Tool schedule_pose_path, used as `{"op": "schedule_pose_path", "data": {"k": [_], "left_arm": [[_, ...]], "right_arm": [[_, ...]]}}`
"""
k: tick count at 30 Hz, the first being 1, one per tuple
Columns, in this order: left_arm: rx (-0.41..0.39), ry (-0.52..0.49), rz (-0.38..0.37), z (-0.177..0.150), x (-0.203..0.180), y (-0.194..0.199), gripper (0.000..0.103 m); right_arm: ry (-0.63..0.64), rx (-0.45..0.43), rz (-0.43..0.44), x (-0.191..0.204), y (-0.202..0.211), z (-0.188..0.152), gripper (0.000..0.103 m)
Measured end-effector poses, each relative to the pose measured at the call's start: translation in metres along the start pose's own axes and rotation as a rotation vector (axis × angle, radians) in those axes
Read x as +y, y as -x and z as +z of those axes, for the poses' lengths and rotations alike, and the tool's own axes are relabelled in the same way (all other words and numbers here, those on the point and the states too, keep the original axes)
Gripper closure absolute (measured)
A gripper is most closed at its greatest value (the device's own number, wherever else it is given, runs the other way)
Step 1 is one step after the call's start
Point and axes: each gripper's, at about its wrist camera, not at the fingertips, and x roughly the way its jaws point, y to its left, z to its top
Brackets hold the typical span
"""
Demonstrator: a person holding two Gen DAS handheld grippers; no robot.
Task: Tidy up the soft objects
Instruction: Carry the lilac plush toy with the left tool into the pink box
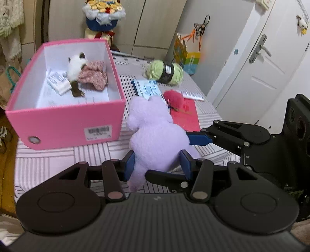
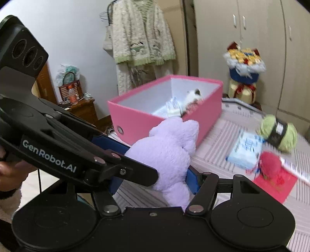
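A lilac plush toy (image 1: 155, 131) is held over the striped bed just right of the pink box (image 1: 64, 120). My left gripper (image 1: 158, 164) is shut on its lower end. My right gripper (image 2: 155, 180) is shut on the same plush (image 2: 170, 153); one of its blue fingers (image 1: 199, 138) presses the plush's right side in the left wrist view. The pink box (image 2: 139, 120) holds a white plush cat (image 1: 76, 66), a pink cloth (image 1: 93, 75) and a white packet (image 1: 58, 81).
On the bed right of the box lie a green yarn ball (image 1: 164, 71), a blue-white packet (image 1: 148, 89), a red fluffy toy (image 1: 174, 98) on a red card (image 1: 187, 116). A white door (image 1: 257, 64) stands right, a bouquet (image 1: 103, 15) behind.
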Motion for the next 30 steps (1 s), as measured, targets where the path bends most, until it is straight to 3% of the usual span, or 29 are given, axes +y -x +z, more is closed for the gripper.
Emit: {"op": "schedule_pose_path", "data": {"k": [8, 17, 24, 30], "left_arm": [[-0.079, 0.011, 0.027, 0.028, 0.018, 0.028, 0.054], [-0.123, 0.105, 0.041, 0.075, 0.068, 0.017, 0.053], [-0.064, 0.223, 0.000, 0.110, 0.122, -0.025, 0.053], [0.002, 0.328, -0.056, 0.117, 0.161, -0.061, 0.053]], "right_arm": [[0.059, -0.050, 0.015, 0.010, -0.006, 0.042, 0.032], [0.059, -0.043, 0.027, -0.003, -0.053, 0.095, 0.032], [0.051, 0.063, 0.035, -0.028, -0.109, 0.127, 0.032], [0.121, 0.179, 0.021, -0.038, -0.150, 0.136, 0.032]]}}
